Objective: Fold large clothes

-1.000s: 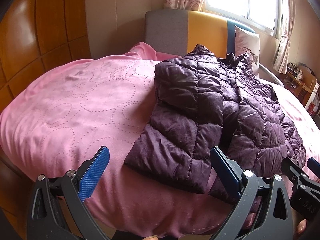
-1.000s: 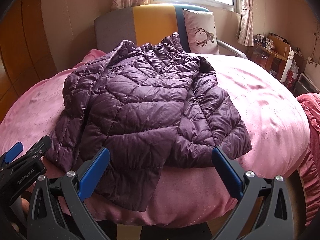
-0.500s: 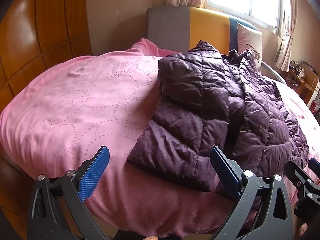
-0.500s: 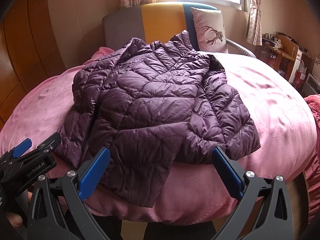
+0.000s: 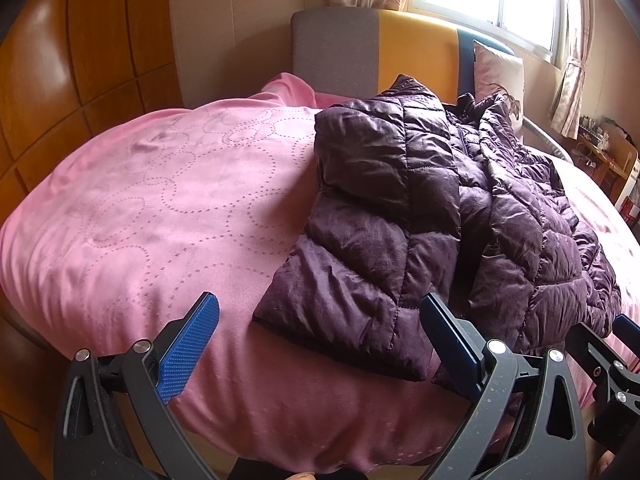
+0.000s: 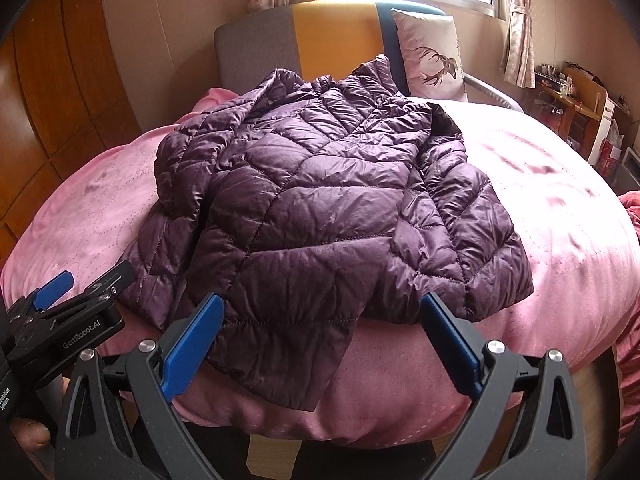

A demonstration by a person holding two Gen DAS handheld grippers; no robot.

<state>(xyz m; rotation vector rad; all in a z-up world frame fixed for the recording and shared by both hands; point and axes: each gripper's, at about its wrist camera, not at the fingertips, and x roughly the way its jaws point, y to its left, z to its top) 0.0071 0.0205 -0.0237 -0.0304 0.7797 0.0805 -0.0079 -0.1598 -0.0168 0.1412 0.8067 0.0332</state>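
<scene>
Evidently little was done: the purple quilted puffer jacket (image 6: 320, 208) lay spread on the pink bedspread (image 5: 132, 216), hem hanging over the near edge, with only one sleeve (image 5: 372, 232) turned in along its side. My left gripper (image 5: 320, 344) and right gripper (image 6: 320, 332) hung just short of the hem, jaws spread wide, grasping nothing. By my reckoning, the other sleeve and the body folds remained.
</scene>
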